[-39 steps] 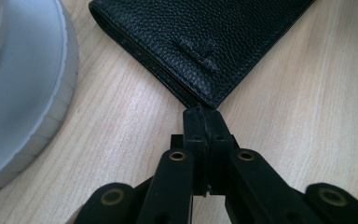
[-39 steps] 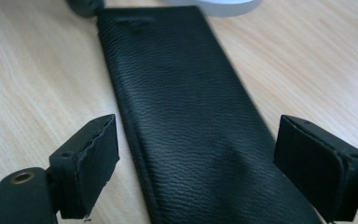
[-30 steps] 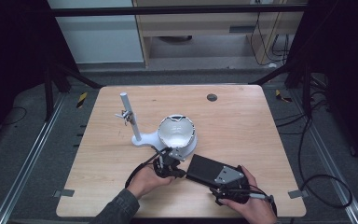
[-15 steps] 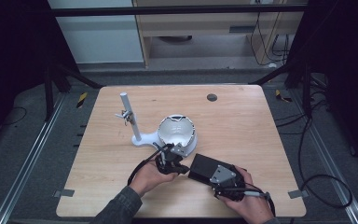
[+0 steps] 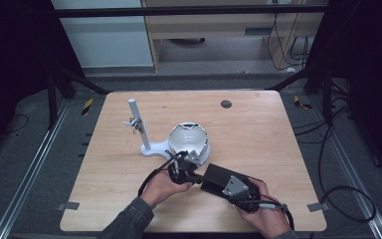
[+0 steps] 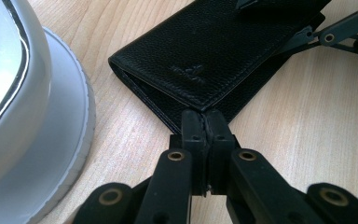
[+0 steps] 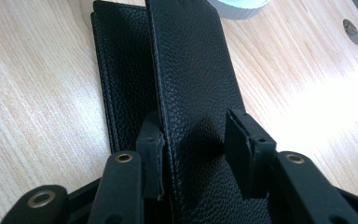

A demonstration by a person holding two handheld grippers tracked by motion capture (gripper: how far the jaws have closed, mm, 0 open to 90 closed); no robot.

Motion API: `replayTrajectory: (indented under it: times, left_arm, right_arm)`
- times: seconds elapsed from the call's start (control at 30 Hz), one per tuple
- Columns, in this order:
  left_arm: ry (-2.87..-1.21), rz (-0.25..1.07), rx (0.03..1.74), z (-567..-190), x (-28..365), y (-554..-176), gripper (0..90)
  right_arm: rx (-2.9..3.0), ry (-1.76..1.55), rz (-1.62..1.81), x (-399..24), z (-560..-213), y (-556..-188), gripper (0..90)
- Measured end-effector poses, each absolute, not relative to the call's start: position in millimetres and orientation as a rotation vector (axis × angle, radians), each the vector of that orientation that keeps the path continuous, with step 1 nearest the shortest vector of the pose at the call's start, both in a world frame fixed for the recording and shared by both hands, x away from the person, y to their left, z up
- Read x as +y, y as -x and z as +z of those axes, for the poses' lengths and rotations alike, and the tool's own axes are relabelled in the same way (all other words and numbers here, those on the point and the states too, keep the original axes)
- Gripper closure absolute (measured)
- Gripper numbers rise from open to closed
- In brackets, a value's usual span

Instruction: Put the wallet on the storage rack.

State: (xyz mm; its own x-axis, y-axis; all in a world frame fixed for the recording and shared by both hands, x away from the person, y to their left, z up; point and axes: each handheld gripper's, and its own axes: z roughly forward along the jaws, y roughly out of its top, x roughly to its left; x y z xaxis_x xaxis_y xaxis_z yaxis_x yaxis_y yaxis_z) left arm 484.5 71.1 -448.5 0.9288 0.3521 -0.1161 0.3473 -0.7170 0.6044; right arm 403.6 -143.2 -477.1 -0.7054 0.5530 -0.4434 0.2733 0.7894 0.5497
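A black leather wallet (image 5: 218, 178) lies on the wooden table (image 5: 258, 134) near its front edge, its top flap partly lifted. My left gripper (image 5: 183, 168) comes at it from the left. In the left gripper view its jaws (image 6: 207, 122) are pressed together on the near corner of the wallet (image 6: 214, 51). My right gripper (image 5: 238, 191) sits at the wallet's right end. In the right gripper view the flap (image 7: 191, 70) runs between its jaws (image 7: 198, 135), which have just been closing. One pad (image 7: 150, 140) touches the flap's edge and the other stands a little off it.
A white bowl-shaped shell (image 5: 189, 139) on a round white base (image 6: 70, 140) stands just behind the wallet, close to the left gripper. A white post (image 5: 138, 124) with a small clamp rises to its left. A dark round disc (image 5: 226, 104) lies far back.
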Motion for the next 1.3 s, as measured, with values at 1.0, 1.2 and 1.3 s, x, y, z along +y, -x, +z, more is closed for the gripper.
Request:
replayTrajectory:
  times: [1.0,1.2,1.3]
  left_arm:
    - [-2.355,0.108,0.555,-441.2,73.2,-483.8,24.7]
    - [-2.352,0.111,0.531,-433.0,68.9,-484.4,22.3]
    - [-2.337,0.115,0.537,-428.3,67.6,-485.3,21.8]
  right_arm:
    - [2.275,-0.581,0.828,-178.8,-417.5,-414.6,84.7]
    - [2.253,-0.604,0.931,-188.1,-402.4,-416.8,84.7]
    - [2.248,-0.606,0.965,-190.2,-396.2,-417.3,84.8]
